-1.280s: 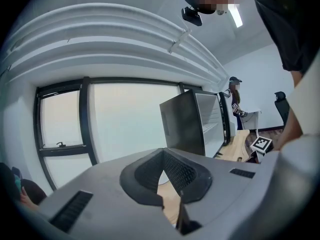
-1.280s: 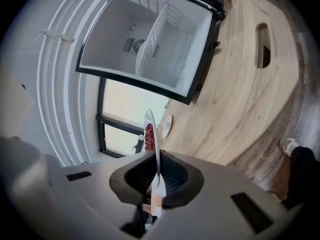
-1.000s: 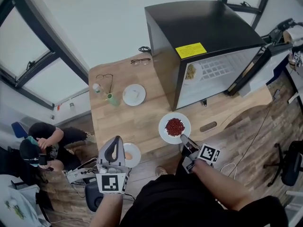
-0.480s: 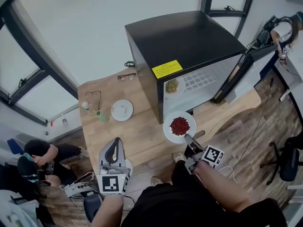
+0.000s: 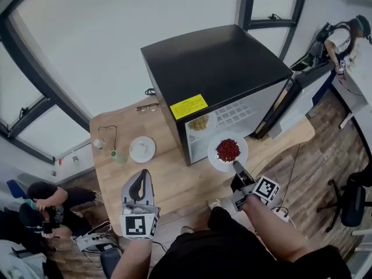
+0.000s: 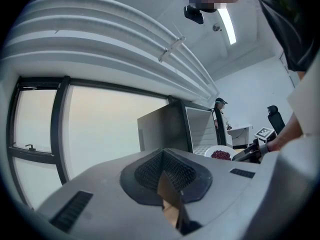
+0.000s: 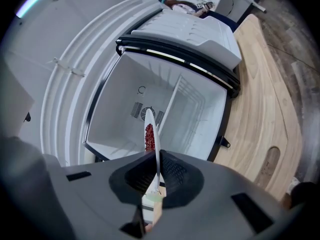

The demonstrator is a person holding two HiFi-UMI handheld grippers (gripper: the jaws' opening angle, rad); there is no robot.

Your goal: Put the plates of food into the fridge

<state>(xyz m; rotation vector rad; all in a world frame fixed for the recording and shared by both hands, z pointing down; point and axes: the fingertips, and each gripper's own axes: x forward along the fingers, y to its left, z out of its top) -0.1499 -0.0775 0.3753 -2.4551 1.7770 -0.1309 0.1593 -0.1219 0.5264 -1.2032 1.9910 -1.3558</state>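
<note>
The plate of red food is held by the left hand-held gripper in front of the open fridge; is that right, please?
Not quite: it is the right hand-held gripper that holds the plate of red food by its rim in front of the open fridge, as the head view shows.

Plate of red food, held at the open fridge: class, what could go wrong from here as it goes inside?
1. The right gripper pinches the plate of red food by one edge of its rim only, so it could tilt or slip and spill the food.
2. A plate of yellowish food already sits inside the fridge; the incoming plate could knock it.
3. The plate may clip the fridge's front frame on entry.
</note>
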